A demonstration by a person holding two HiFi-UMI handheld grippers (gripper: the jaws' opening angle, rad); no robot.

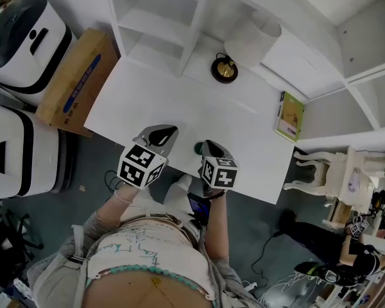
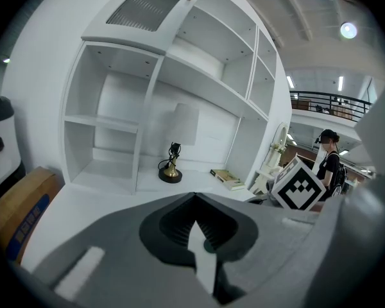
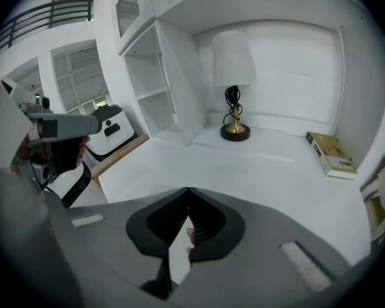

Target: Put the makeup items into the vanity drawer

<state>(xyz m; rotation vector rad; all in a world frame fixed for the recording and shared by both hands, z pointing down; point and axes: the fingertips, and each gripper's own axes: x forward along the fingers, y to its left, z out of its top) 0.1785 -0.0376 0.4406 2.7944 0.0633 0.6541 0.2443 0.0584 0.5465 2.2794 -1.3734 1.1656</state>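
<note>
The left gripper (image 1: 169, 133) and the right gripper (image 1: 210, 147), fingers closed and empty, hover at the near edge of the desk (image 1: 179, 101), where a small green thing (image 1: 197, 148), maybe a makeup item, lies just beside the right one.

small dark green item (image 1: 197, 148), on white vanity top (image 1: 154, 101), near front edge

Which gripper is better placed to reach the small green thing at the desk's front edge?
Probably right: the right gripper, shut, is beside the green thing; the left gripper, also shut, is farther.
</note>
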